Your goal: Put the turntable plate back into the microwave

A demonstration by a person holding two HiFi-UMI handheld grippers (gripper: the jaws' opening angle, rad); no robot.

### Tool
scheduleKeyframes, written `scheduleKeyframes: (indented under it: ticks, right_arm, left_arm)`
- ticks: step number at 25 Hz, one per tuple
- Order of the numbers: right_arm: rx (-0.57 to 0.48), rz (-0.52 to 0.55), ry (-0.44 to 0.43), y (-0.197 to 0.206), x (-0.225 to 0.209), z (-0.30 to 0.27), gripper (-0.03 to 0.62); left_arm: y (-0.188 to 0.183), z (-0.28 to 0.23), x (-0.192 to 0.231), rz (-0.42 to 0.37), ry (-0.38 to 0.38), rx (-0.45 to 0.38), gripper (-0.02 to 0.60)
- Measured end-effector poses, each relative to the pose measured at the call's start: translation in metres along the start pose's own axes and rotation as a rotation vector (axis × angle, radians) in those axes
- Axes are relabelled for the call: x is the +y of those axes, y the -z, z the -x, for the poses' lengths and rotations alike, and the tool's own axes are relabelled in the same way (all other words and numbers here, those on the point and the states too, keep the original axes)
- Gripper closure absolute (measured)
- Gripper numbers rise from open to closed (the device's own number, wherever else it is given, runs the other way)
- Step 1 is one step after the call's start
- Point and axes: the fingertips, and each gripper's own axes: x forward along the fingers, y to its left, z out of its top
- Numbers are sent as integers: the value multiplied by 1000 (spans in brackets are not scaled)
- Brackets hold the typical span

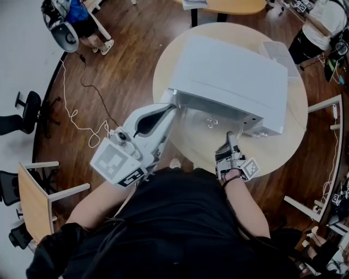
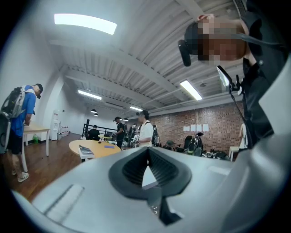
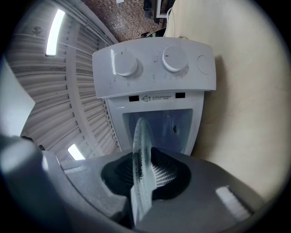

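The white microwave [image 1: 229,76] sits on a round beige table [image 1: 162,71]. My left gripper [image 1: 171,108] reaches to its left front corner, shut on the thin white edge of the open microwave door [image 1: 172,98]. In the left gripper view that edge shows as a white wedge [image 2: 146,175] between the jaws of the left gripper [image 2: 146,157]. My right gripper [image 1: 230,136] is shut on the clear glass turntable plate [image 1: 202,133], held flat just in front of the opening. Seen edge-on, the plate [image 3: 138,136] is clamped in the right gripper [image 3: 141,157], facing the open cavity [image 3: 163,125] beside two knobs [image 3: 175,58].
A white lidded box [image 1: 278,52] stands behind the microwave at the table's back right. Wooden chairs [image 1: 38,188] and a cable [image 1: 82,122] lie on the floor to the left. Another table [image 1: 229,5] is beyond. People stand around [image 2: 145,129] in the room.
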Motion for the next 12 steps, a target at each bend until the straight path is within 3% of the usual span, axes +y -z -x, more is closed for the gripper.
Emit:
scheduleKeyframes:
  ticks: [12]
  right_arm:
    - [-18,-13,4,-7,-7,-12,546]
  left_arm:
    - [18,-11,9,28,-7,25,577]
